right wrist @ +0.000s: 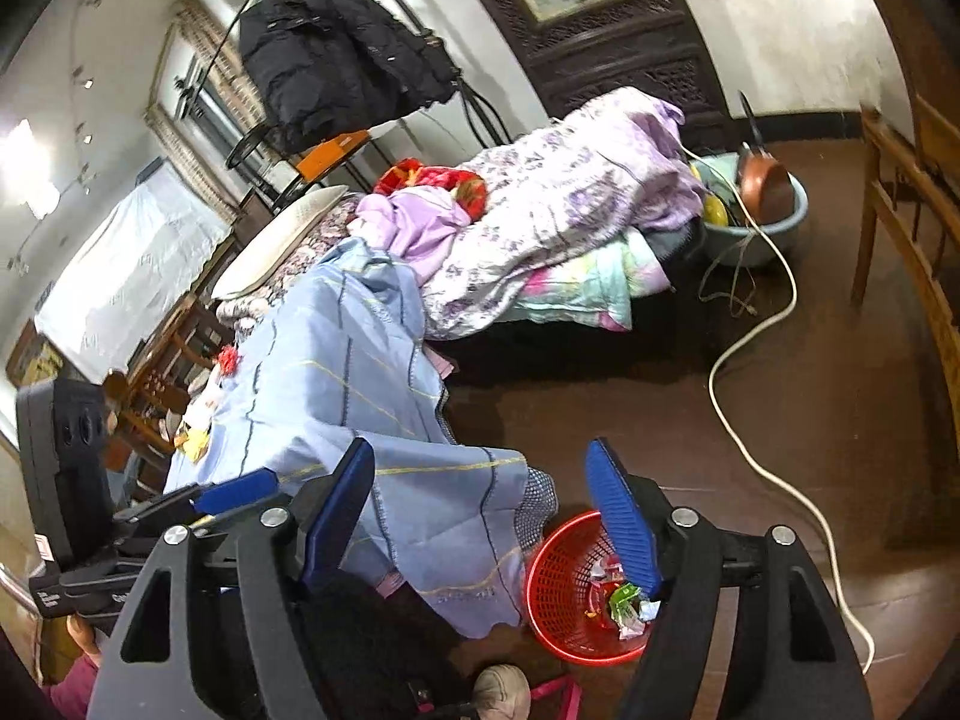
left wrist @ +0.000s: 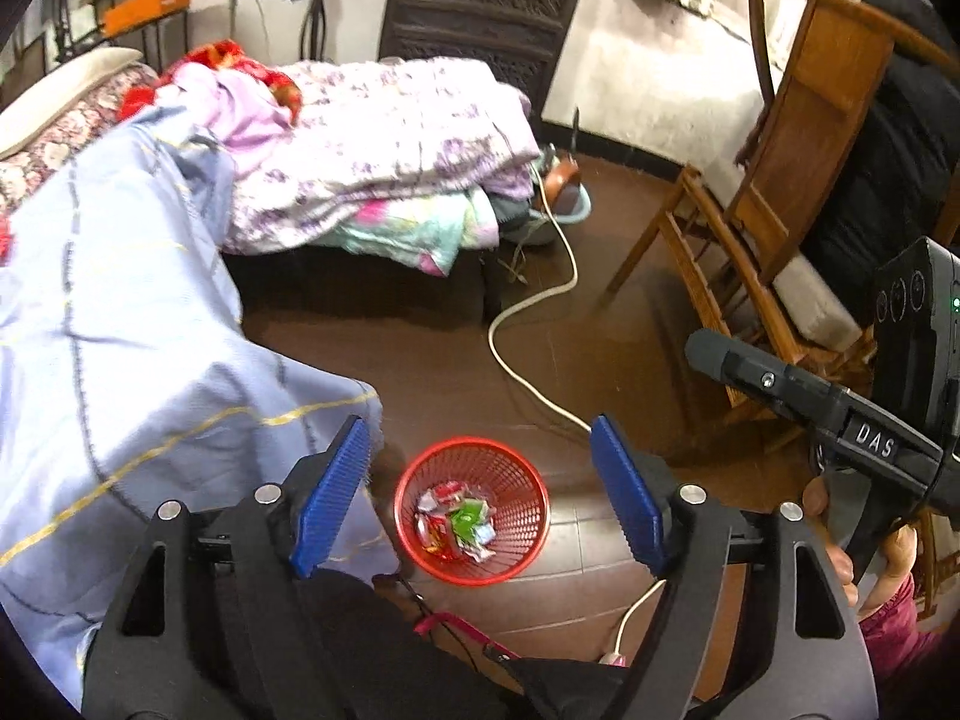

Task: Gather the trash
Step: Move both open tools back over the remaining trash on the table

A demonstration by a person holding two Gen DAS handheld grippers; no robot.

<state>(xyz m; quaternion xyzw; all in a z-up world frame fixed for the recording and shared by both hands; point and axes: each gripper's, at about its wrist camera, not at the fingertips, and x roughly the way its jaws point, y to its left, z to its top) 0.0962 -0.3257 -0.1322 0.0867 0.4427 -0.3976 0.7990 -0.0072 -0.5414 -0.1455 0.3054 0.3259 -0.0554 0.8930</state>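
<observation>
Jaws of the left gripper [left wrist: 480, 498] are being held wide apart with nothing between the blue pads [left wrist: 333, 495], and the right gripper [right wrist: 480, 516] is likewise being carried open and empty. Directly below and between the left gripper's fingers, the red mesh wastebasket [left wrist: 522, 516] is standing on the dark tiled floor [left wrist: 600, 360], with crumpled snack wrappers [left wrist: 459, 525] already lying in its bottom. To the left of both grippers, the blue checked tablecloth [left wrist: 120, 330] is hanging over a table edge beside the basket; on its far part a few yellow and red scraps [right wrist: 198, 438] are showing, probably more trash.

The drop appears finished, so the next pick is being set up. Both tools should be lifted clear of the basket rim, the cloth's hanging corner should be avoided, and the white cable [left wrist: 528, 324] beyond should be left undisturbed.
</observation>
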